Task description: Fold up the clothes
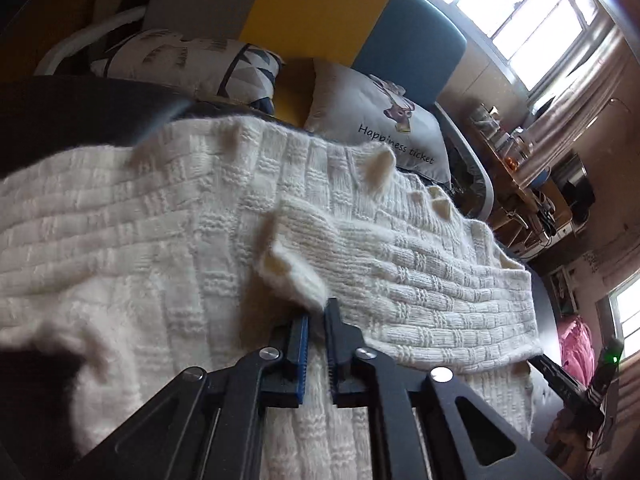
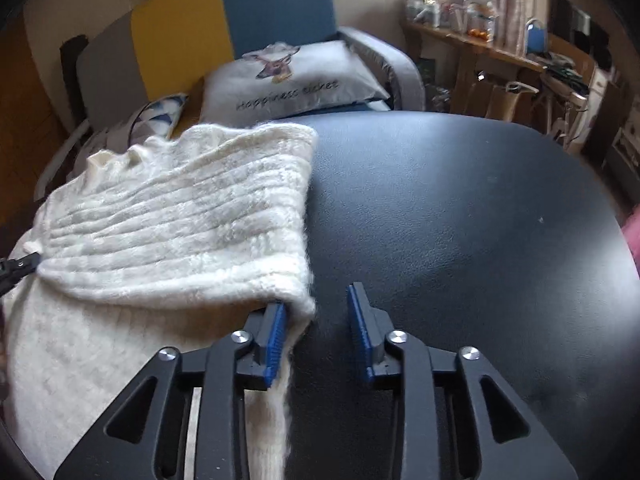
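The left claw (image 1: 317, 312) has its two fingers drawn close together, pinching a fuzzy fold of the cream knitted sweater (image 1: 160, 240) between the blue pad and the black one. The pinched piece is a cuff-like flap that rises just ahead of the fingertips and curls back over the knit. Beyond it the sweater spreads wide across the dark counter (image 1: 544, 292), with small knitted points standing up along its far edge.

The right claw (image 2: 320, 316) stands spread, its blue pads well apart. The left-hand pad touches the near right corner of the folded sweater (image 2: 168, 216), where a narrow strip of knit hangs down past the pad; nothing lies between the pads except bare black counter (image 2: 460, 208). In this view the sweater covers the left part of the counter, its upper layer folded over the lower one, and the tip of the left claw (image 2: 24, 262) meets the fold at the left edge.

Past the far edge of the counter sit a grey cushion (image 2: 288, 76) printed with a deer and lettering, and a patterned cushion (image 1: 184, 60) beside it.
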`<state>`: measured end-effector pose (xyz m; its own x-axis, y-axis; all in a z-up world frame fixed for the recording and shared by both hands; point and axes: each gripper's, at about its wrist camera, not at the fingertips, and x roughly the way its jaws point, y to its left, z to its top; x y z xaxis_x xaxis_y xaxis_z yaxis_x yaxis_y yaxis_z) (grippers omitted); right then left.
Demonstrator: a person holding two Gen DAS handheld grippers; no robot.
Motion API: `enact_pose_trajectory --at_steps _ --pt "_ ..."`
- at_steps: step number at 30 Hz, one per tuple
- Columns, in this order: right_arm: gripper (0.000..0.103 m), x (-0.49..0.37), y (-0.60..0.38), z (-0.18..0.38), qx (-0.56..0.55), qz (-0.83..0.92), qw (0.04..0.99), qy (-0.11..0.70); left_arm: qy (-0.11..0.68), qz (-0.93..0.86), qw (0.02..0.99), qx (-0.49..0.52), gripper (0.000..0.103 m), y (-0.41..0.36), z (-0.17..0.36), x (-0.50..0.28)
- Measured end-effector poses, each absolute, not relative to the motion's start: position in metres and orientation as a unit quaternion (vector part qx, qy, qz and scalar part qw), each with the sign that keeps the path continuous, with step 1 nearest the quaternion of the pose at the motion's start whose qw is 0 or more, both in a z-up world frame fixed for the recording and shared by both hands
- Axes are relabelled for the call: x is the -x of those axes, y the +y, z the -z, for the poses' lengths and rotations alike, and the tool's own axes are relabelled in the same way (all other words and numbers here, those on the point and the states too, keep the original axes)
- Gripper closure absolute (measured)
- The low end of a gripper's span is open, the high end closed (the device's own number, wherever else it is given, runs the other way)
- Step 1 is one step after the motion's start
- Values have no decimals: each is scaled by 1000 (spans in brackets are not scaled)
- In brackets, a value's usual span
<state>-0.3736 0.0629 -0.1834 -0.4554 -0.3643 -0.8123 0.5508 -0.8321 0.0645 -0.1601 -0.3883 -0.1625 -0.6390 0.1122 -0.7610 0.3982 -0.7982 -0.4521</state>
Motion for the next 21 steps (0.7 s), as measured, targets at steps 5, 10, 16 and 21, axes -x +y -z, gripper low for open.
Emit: enact_pose_trajectory --at_steps 5,10,16,21 --pt "69 358 75 150 -418 847 288 158 323 853 93 -400 88 -414 145 141" --pt "69 372 51 122 -392 845 341 125 318 862 96 -382 88 -426 130 144" --pt "69 422 -7 177 -473 807 317 156 250 845 110 -459 87 -408 158 179" --pt "69 428 9 167 -471 805 345 105 237 878 83 -408 90 -399 121 186"
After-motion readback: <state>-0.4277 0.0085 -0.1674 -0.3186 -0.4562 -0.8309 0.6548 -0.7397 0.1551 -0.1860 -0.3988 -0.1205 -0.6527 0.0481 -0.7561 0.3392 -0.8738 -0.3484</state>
